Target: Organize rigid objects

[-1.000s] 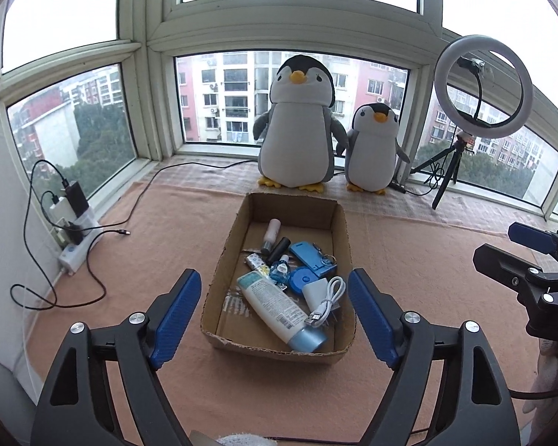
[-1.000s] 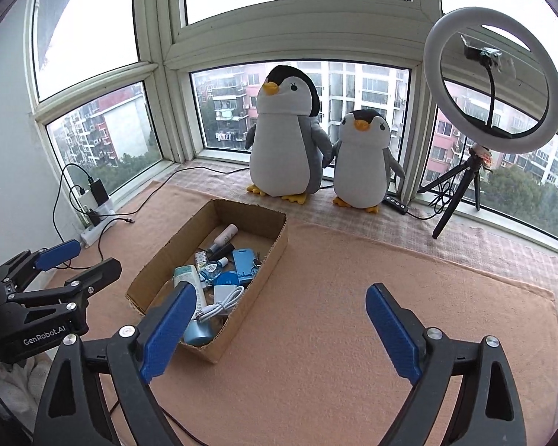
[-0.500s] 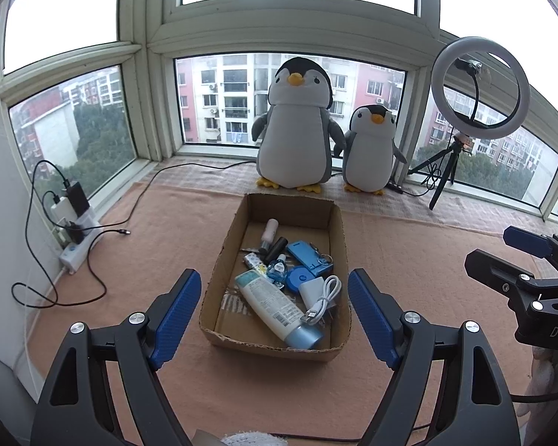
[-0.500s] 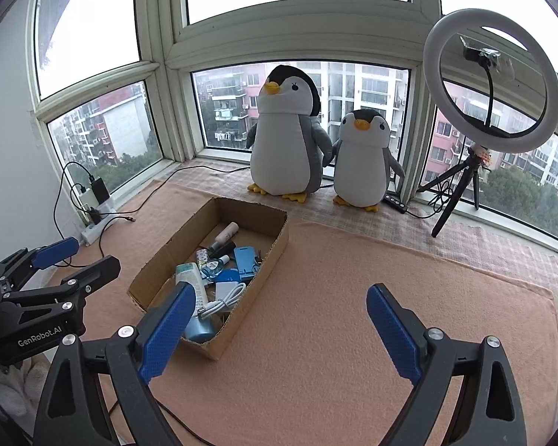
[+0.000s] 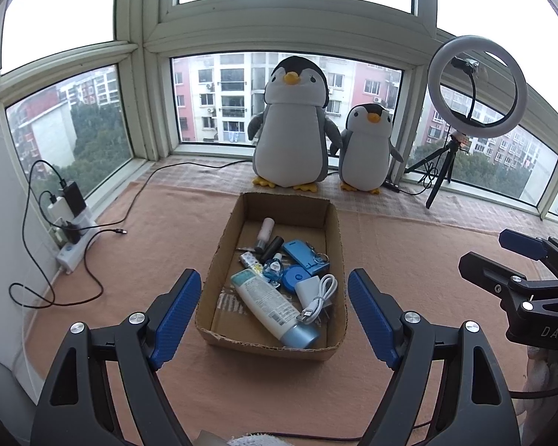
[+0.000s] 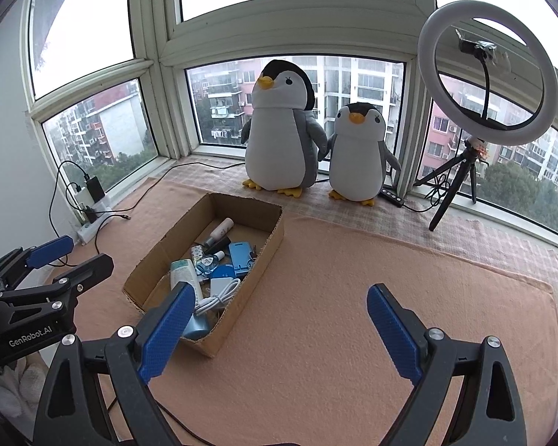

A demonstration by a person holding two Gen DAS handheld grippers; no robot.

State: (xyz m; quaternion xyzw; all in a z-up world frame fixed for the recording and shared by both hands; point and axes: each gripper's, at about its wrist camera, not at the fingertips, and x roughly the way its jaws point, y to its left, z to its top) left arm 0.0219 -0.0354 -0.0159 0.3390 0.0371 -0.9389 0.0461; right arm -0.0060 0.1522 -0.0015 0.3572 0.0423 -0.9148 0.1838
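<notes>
Left wrist view, cardboard box of toiletries on peach mat, left gripper and right gripper both spread wide, empty, two plush penguins beyond, ring light far right, power strip left.

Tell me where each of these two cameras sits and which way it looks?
Left wrist: rides the left gripper, open, facing the cardboard box head-on; right gripper at right edge.
Right wrist: rides the right gripper, open, over the blanket; left gripper at left edge.
Both share the box, penguins and ring light.
</notes>
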